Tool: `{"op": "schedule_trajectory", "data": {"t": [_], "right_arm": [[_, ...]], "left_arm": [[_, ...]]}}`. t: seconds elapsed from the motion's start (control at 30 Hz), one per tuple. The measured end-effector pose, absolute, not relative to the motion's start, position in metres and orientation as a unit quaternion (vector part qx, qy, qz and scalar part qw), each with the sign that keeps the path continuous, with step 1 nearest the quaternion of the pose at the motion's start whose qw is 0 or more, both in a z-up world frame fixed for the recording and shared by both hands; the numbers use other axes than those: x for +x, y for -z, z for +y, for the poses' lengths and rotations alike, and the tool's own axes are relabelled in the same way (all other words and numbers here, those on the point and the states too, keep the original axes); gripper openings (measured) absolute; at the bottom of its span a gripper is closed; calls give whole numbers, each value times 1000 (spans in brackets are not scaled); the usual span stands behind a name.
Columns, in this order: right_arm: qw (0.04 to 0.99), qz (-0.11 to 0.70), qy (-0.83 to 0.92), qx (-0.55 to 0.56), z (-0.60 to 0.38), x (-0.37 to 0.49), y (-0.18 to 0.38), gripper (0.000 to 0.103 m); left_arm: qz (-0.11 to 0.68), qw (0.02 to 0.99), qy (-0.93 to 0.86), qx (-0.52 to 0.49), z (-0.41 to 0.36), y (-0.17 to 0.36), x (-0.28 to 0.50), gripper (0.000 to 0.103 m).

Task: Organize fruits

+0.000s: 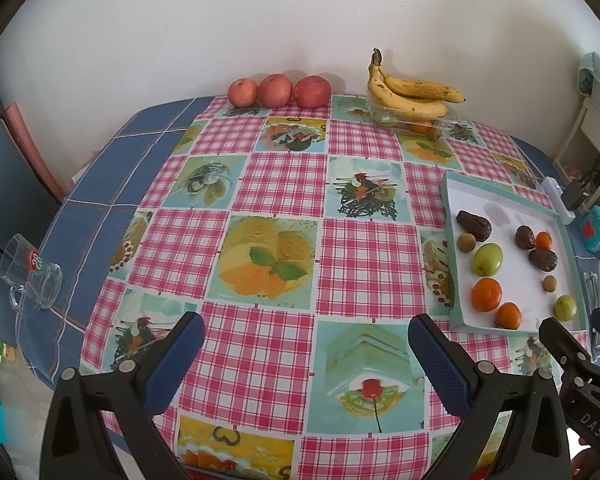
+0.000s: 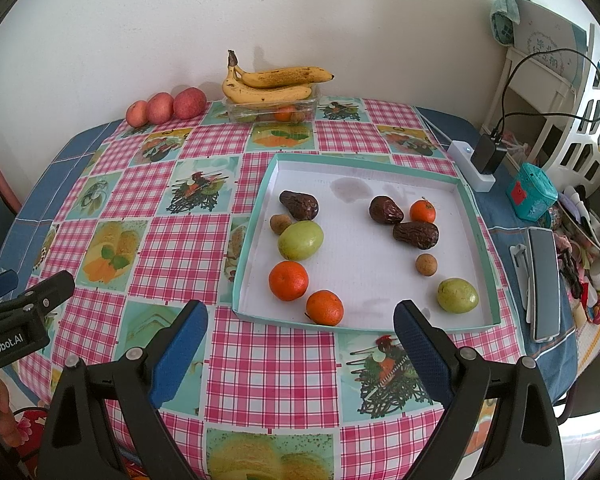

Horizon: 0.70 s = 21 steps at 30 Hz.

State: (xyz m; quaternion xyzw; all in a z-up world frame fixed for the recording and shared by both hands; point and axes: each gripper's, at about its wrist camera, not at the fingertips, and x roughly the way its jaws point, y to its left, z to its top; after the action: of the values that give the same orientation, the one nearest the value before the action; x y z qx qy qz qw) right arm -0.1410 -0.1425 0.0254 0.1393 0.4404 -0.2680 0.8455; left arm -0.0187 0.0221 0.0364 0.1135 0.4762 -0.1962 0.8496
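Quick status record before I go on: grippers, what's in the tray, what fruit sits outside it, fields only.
left gripper: open, empty, above the tablecloth, left of the tray
right gripper: open, empty, at the tray's near edge
tray: white, teal rim, on the table's right side
in tray: three oranges, two green fruits, three dark brown fruits, two small brown round fruits
by the wall: three apples in a row; bananas atop a clear container
glass mug: on its side at the table's left edge
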Motion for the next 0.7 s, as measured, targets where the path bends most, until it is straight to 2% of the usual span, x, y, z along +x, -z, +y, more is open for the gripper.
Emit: {"op": "schedule_trajectory", "data": {"t": [0.7], "right_arm": [[845,441,268,139,-143,-141,-25,94]], "left_arm": [[478,848,199,115,23,-35,-19,103]]}}
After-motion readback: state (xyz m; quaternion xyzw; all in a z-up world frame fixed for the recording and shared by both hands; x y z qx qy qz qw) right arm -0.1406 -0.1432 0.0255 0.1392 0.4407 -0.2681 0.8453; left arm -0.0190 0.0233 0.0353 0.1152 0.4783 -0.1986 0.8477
